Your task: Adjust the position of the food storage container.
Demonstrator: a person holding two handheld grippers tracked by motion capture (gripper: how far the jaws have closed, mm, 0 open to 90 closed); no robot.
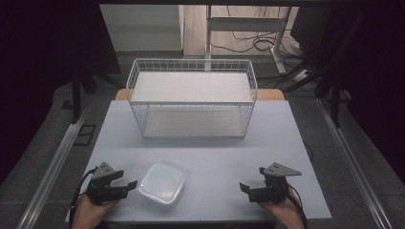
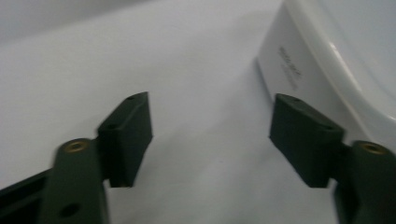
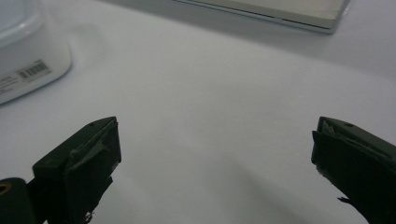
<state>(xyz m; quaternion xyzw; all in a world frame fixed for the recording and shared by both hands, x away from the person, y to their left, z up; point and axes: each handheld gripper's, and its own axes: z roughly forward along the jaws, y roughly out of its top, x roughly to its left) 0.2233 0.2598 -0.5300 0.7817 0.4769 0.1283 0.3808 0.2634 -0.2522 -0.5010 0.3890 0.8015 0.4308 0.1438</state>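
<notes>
A white, lidded plastic container (image 1: 162, 182) lies flat near the table's front edge, left of centre. My left gripper (image 1: 128, 187) sits just left of it, pointing at its side, jaws apart. In the left gripper view, my left gripper (image 2: 210, 121) has only bare table between its jaws, and the container (image 2: 327, 56) lies just beyond the right-hand jaw. My right gripper (image 1: 246, 189) rests at the front right, pointing left, well apart from the container. Seen in its own view, my right gripper (image 3: 215, 140) stands wide open and empty, with the container (image 3: 28, 60) far off at the upper left.
A white wire basket (image 1: 191, 61) with a pale board in its bottom stands at the back middle of the white table (image 1: 215, 152). Its lower edge (image 3: 280, 11) shows at the top of the right gripper view. Dark floor and metal rails flank the table.
</notes>
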